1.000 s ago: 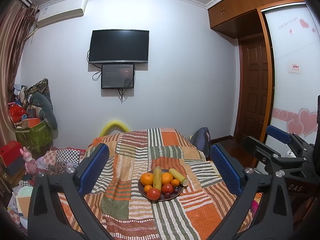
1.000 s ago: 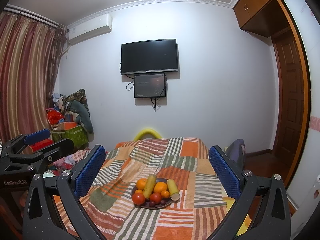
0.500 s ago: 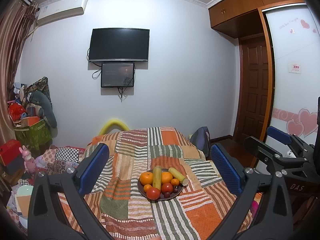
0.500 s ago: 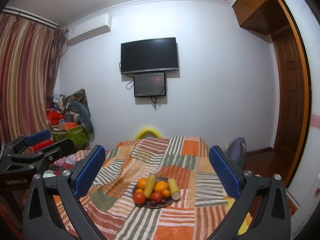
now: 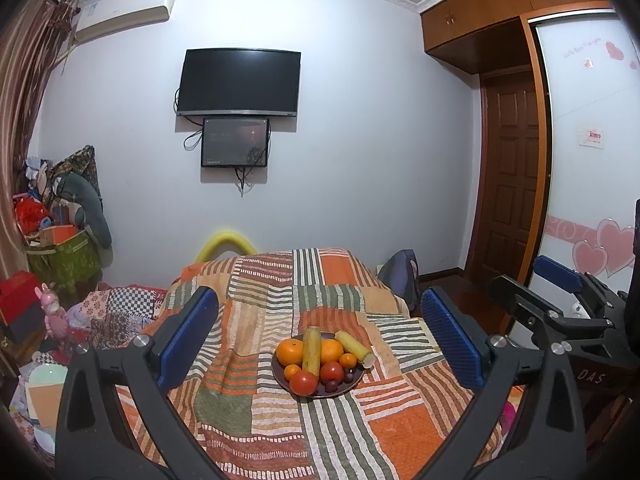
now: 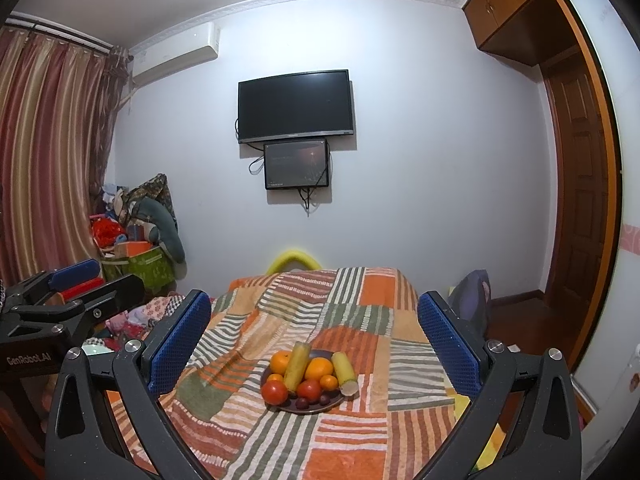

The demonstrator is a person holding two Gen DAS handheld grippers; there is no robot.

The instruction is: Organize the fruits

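Two grippers: left gripper point(image 5: 318, 330) and right gripper point(image 6: 314, 330) are both held with jaws wide apart and nothing between them, well short of the fruit.
Bed point(image 5: 248, 396): covered by a striped patchwork quilt; the plate is set on it near the middle.
Plate point(image 5: 316, 394): dark, piled with fruit, seen ahead of and below both grippers.
Bearing: the plate is centred between each gripper's fingers; neither hand can be judged nearer.
Long fruit point(image 5: 312, 350): two yellow-green stalks are laid with their long axes running away from the grippers.
Round fruit: oranges point(image 5: 291, 352) behind, tomatoes point(image 5: 303, 383) in front.
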